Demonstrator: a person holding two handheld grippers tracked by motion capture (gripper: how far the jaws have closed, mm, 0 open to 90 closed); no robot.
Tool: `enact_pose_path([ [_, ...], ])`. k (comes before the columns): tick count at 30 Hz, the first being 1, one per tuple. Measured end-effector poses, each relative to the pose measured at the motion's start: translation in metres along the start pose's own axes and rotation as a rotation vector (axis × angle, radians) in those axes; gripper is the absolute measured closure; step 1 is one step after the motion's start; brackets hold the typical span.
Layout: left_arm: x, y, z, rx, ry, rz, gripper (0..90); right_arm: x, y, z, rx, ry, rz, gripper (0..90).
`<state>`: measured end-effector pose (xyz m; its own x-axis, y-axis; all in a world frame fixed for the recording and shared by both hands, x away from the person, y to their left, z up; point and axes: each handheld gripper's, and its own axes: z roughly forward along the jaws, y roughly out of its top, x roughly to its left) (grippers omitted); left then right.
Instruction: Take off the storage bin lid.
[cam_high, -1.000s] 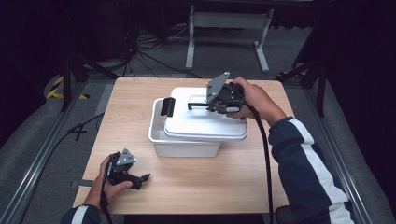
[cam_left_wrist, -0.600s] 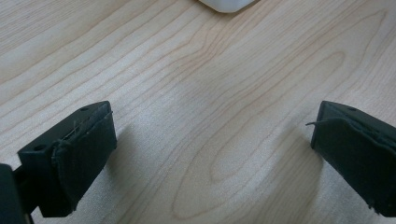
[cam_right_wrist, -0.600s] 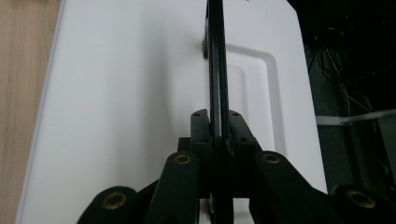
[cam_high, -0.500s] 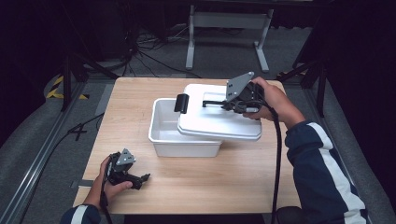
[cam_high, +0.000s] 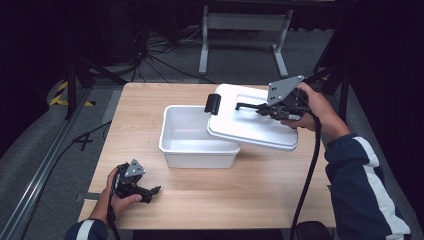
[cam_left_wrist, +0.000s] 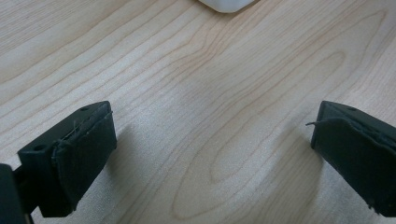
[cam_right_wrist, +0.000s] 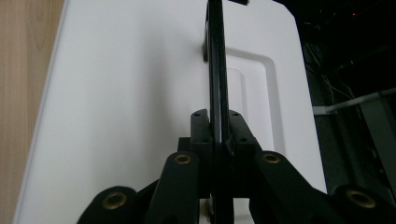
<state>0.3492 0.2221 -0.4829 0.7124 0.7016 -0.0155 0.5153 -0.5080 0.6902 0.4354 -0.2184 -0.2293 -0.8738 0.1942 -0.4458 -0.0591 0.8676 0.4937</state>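
A white open-topped box (cam_high: 172, 126) stands mid-table, and nothing shows inside it. Its white lid (cam_high: 250, 129) hangs tilted over the box's right part and beyond it, with a black clip (cam_high: 212, 103) at its left end. My right gripper (cam_high: 258, 108) is shut on the lid's thin black handle (cam_high: 244, 105). In the right gripper view the handle (cam_right_wrist: 215, 70) runs up between the closed jaws (cam_right_wrist: 215, 122) over the lid (cam_right_wrist: 116, 93). My left gripper (cam_high: 150, 191) rests near the table's front left, open (cam_left_wrist: 210, 154) over bare wood.
The wooden table (cam_high: 240, 200) has free surface in front of the box and at left. A corner of the box (cam_left_wrist: 226, 4) shows at the top of the left gripper view. Behind the table stand a metal frame (cam_high: 240, 22) and floor cables.
My right gripper has carried the lid to the right and slightly up, uncovering most of the box. The left gripper has stayed where it was.
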Motion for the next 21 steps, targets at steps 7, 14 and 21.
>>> enact_pose_path([
  [7, 0.0, 0.0, 0.0, 0.0, 0.0, 0.0, 0.6, -0.003, -0.02, -0.011, 0.01, -0.032, 0.026, 84.5],
  [14, 0.0, 0.0, 0.0, -0.001, 0.0, 0.0, 0.6, -0.005, -0.038, -0.022, 0.003, -0.051, 0.059, 84.4],
  [21, 0.0, 0.0, 0.0, -0.001, 0.0, 0.0, 0.6, -0.007, -0.059, -0.029, -0.003, -0.074, 0.108, 84.4],
])
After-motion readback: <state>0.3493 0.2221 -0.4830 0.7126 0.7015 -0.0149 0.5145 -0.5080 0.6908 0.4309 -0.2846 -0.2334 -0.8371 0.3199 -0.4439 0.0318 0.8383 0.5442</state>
